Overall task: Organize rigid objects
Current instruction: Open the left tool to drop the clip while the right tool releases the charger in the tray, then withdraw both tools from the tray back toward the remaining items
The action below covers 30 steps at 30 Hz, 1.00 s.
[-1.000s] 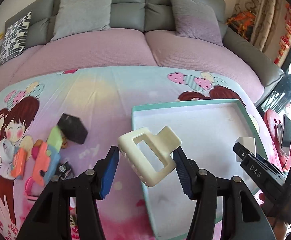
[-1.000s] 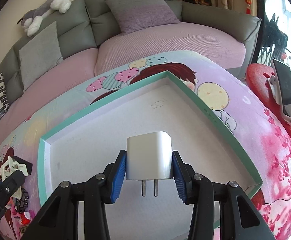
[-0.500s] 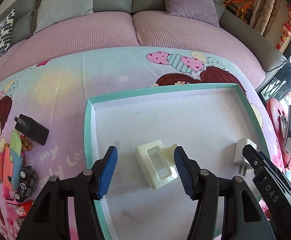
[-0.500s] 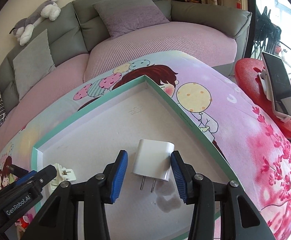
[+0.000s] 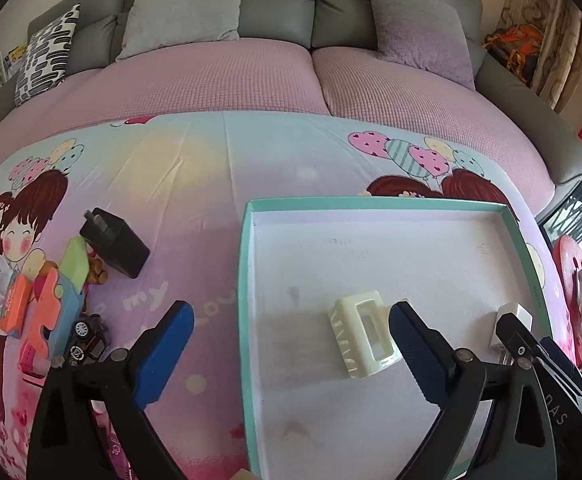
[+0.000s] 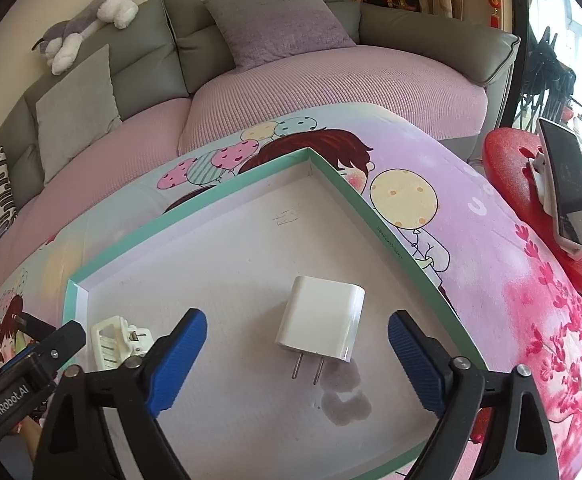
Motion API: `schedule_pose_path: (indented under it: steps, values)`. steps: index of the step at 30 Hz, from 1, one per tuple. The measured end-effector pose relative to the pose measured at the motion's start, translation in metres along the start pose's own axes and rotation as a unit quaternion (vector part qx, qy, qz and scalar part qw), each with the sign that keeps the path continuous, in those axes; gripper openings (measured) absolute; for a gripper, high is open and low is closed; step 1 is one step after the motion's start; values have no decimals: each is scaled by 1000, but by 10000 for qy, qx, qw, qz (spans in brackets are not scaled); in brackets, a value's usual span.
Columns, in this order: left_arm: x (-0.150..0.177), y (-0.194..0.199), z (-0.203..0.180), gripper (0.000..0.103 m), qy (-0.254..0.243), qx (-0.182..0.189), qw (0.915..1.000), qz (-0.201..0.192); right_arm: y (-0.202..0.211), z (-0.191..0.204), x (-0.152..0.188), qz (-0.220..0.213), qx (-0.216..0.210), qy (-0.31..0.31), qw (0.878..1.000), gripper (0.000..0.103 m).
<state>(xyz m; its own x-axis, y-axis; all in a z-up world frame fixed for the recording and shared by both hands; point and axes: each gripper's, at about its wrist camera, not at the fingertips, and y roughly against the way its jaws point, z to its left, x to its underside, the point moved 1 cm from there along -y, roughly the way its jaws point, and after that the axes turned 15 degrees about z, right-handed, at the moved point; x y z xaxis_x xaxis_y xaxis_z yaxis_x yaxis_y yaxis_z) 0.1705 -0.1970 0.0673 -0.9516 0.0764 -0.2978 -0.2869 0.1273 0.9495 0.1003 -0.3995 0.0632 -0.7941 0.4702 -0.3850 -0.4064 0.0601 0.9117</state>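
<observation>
Two tongs (image 5: 291, 334) (image 6: 297, 344) wide, one charger (image 6: 321, 324).

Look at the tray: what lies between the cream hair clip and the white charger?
Bare white floor of the tray between hair clip and charger, though in the right wrist view the right gripper finger partly covers it.

One tray (image 5: 247, 280) sat on the bench, holding two things — one cream hair clip (image 5: 361, 336) and one white charger (image 6: 321, 320). Outside it lay one black charger (image 5: 115, 242) and one toy car (image 5: 89, 330). Two claws — left (image 5: 291, 344), right (image 6: 297, 354).
</observation>
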Motion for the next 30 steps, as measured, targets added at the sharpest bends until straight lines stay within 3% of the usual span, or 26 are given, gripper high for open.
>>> schedule_pose_path:
  steps: [9, 20, 26, 30]
  values:
    - [7, 14, 61, 98, 1039, -47, 9941, -307, 2, 14, 2, -97, -20, 216, 9997, 103]
    - [19, 27, 92, 99, 1211, -51, 9906, -631, 19, 45, 8, -321, -658, 498, 9961, 103]
    - [27, 38, 113, 99, 1399, -118, 9859, -906, 25, 74, 16, -510, -672, 930, 9921, 103]
    - [35, 43, 128, 99, 1530, -152, 9816, -1136, 18, 93, 21, -266, -595, 1145, 9913, 103]
